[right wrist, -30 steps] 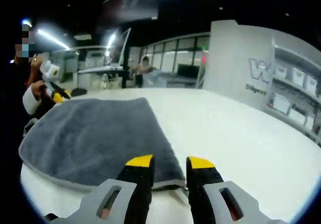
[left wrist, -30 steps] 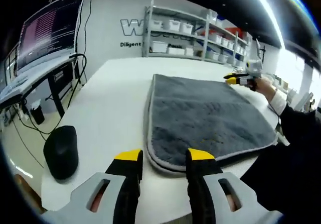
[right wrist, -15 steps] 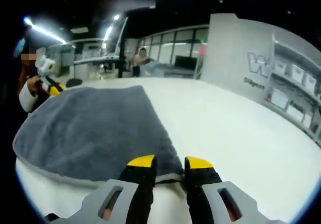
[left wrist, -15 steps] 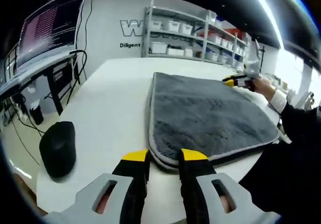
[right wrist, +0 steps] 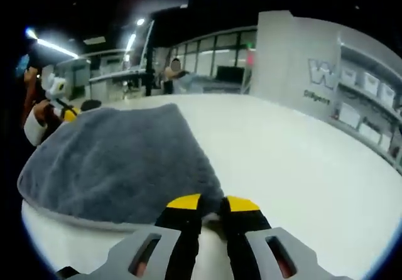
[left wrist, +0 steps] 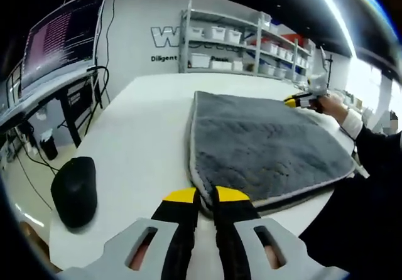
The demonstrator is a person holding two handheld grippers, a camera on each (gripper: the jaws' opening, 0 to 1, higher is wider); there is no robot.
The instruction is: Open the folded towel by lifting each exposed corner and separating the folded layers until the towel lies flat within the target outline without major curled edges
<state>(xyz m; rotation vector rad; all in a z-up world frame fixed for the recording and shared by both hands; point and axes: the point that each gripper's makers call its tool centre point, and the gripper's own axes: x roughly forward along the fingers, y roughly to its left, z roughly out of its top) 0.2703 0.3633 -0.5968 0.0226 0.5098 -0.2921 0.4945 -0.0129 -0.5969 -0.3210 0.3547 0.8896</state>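
Pinching opposite towel (left wrist: 264, 145) corners, left hand-held gripper (left wrist: 200, 195) and right hand-held gripper (right wrist: 210, 203).

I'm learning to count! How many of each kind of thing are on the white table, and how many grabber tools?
Grey towel: 1
Black mouse: 1
Grippers: 2, the left gripper and the right gripper
Total: 4

Far wall (left wrist: 141, 35): large white "W", rest hidden by shelving; small "Diligent" below it. Monitor (left wrist: 59, 32) text lines too small to read.
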